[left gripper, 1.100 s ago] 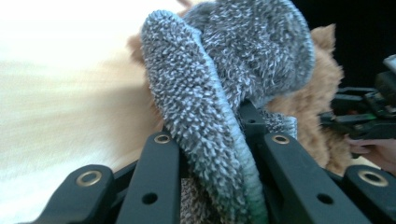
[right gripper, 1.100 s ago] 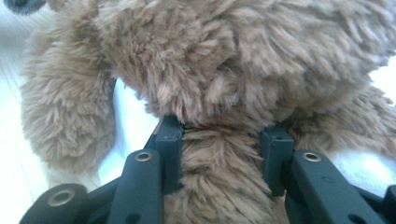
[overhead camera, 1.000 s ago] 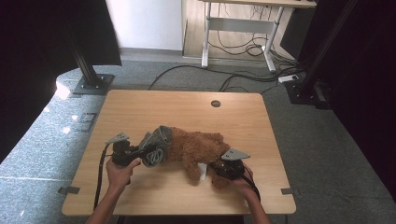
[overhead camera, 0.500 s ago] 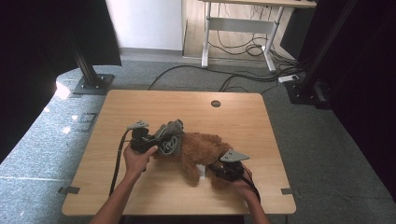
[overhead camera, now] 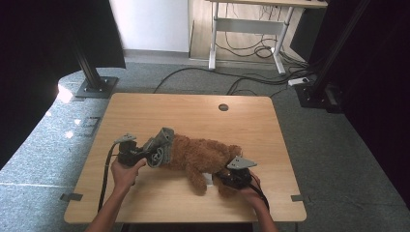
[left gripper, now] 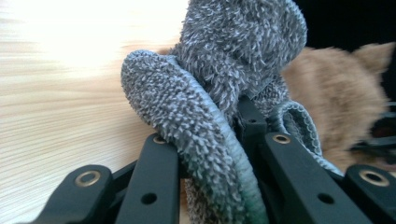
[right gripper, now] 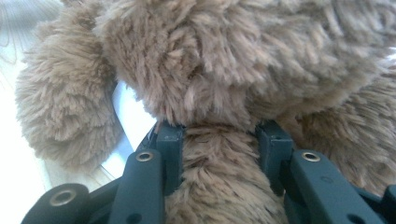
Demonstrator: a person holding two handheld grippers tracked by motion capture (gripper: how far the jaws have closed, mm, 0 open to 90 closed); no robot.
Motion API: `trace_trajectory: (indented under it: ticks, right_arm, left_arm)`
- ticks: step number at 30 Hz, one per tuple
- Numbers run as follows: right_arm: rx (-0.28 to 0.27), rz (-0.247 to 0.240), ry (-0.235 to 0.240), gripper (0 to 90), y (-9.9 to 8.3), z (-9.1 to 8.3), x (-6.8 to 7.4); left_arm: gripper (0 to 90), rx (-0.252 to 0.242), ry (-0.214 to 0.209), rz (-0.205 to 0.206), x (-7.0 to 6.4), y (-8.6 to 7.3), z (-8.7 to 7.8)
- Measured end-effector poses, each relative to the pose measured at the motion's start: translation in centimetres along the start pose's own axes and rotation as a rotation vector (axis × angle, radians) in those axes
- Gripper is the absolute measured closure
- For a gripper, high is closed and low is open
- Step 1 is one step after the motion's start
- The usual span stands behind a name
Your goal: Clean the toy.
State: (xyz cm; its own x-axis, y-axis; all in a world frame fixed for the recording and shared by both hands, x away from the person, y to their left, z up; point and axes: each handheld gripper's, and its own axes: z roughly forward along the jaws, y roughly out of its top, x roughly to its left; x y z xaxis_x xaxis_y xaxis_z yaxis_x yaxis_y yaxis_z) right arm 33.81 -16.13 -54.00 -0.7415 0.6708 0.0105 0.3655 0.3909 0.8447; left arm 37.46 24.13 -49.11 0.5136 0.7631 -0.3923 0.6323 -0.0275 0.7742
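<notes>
Two tools engaged. Left tool (overhead camera: 145, 153) clamped on grey cloth (left gripper: 210, 112), at 9 o'clock of bear (overhead camera: 200, 155). Right tool (right gripper: 219, 140) clamped on bear's plush limb, at 4 o'clock. Bear lying mid-worktop (overhead camera: 193, 108), cloth bunched over its left end. Risk: thick folded cloth slipping from jaws under pull; bear dragged along if limb grip yields.

Glare whitens my table (left gripper: 70, 42) top-left in the left gripper view; my near jaws blur softly.
</notes>
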Motion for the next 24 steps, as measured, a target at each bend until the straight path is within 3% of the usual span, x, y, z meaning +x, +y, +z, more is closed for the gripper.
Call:
trace_trajectory:
  ticks: [3,7,10,11,12,13,14,15,16,17,18,19,21,22,24]
  right_arm:
    - [0.000,0.004,0.003,60.8,-0.1,0.0,-0.1]
    - [-0.002,0.003,0.002,60.7,-0.1,0.0,-0.1]
    - [-0.003,0.013,0.002,60.6,-0.2,0.0,-0.2]
    - [-0.003,0.018,0.004,60.6,-0.2,0.0,-0.2]
    - [-0.004,0.019,0.006,60.5,-0.2,0.0,-0.3]
    - [-0.005,0.019,0.007,60.5,-0.2,0.0,-0.3]
    - [-0.005,0.015,0.005,60.6,-0.2,0.0,-0.2]
    - [-0.005,0.010,0.004,60.5,-0.2,0.0,-0.2]
    - [-0.005,0.010,0.004,60.5,-0.2,0.0,-0.2]
    - [-0.004,0.006,0.003,60.5,-0.2,0.0,-0.1]
    - [-0.004,0.006,0.003,60.5,-0.2,0.0,-0.1]
    - [-0.004,0.006,0.004,60.4,-0.2,0.0,-0.1]
    - [-0.004,0.007,0.003,60.4,-0.2,0.0,-0.1]
    - [-0.005,0.007,0.004,60.4,-0.2,0.0,-0.1]
    - [-0.005,0.009,0.006,60.4,-0.2,0.0,-0.2]
  left_arm:
    - [74.1,0.010,-0.020,-0.055,1.0,-0.7,0.1]
    - [74.1,0.003,-0.037,-0.086,1.2,-0.8,0.0]
    - [74.1,-0.025,-0.051,-0.063,0.5,-0.3,-0.5]
    - [74.1,-0.053,-0.076,-0.042,-0.5,0.3,-1.0]
    - [74.1,-0.053,-0.076,-0.042,-0.5,0.3,-1.0]
    - [74.0,-0.080,-0.121,-0.019,-1.9,1.1,-1.5]
    - [74.0,-0.080,-0.121,-0.019,-1.9,1.1,-1.5]
    - [74.0,-0.092,-0.168,0.008,-3.5,1.8,-1.6]
    - [74.0,-0.092,-0.168,0.008,-3.5,1.8,-1.6]
    - [74.0,-0.092,-0.200,0.042,-5.3,2.4,-1.0]
    - [74.0,-0.087,-0.214,0.055,-6.1,2.6,-0.6]
    - [73.9,-0.087,-0.214,0.055,-6.1,2.6,-0.6]
    - [73.9,-0.053,-0.240,0.092,-8.5,3.3,1.6]
    - [73.9,-0.053,-0.240,0.092,-8.5,3.3,1.6]
    - [73.8,0.001,-0.258,0.129,-10.8,3.8,4.3]
